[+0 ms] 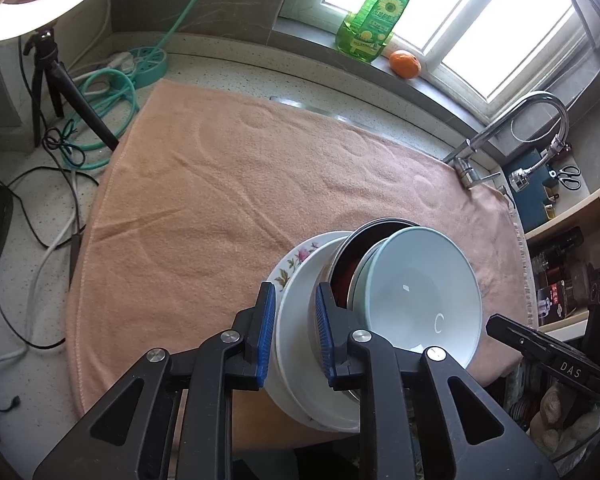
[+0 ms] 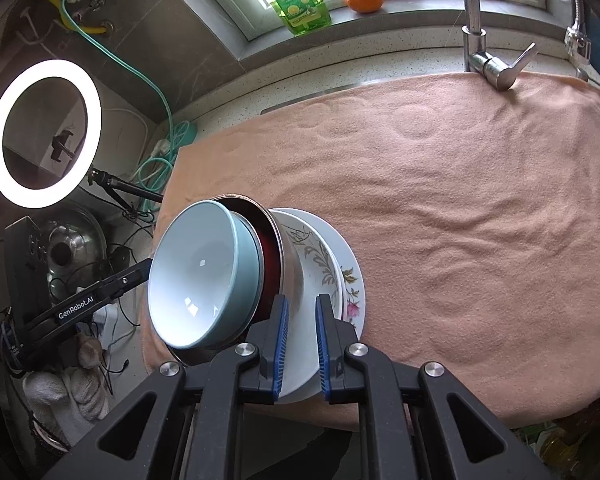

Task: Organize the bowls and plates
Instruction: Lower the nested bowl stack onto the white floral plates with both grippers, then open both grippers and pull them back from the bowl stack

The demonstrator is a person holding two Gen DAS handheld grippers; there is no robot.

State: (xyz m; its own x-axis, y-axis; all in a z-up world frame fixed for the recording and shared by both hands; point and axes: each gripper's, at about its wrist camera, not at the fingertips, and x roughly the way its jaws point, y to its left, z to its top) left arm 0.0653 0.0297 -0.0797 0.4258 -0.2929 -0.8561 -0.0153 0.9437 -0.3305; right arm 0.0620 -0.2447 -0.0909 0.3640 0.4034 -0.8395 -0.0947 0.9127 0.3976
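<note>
A tilted stack hangs over the front edge of the peach towel (image 1: 220,200). It is a floral plate (image 1: 296,260), a white plate (image 1: 296,372), a steel bowl (image 1: 346,268) with a dark red inside, and a pale blue bowl (image 1: 420,292) on top. My left gripper (image 1: 296,332) is closed on the plates' rim, one blue pad on each side. In the right wrist view the same blue bowl (image 2: 196,272), steel bowl (image 2: 270,248) and floral plate (image 2: 350,292) show from the opposite side. There my right gripper (image 2: 302,336) is shut on the white plate (image 2: 300,364).
The towel (image 2: 460,220) covers the counter up to the faucet (image 2: 476,20). A green bottle (image 1: 374,20) and an orange (image 1: 405,64) sit on the window sill. A ring light (image 2: 44,132), a tripod (image 1: 60,92) and cables (image 1: 112,120) crowd the counter's left end.
</note>
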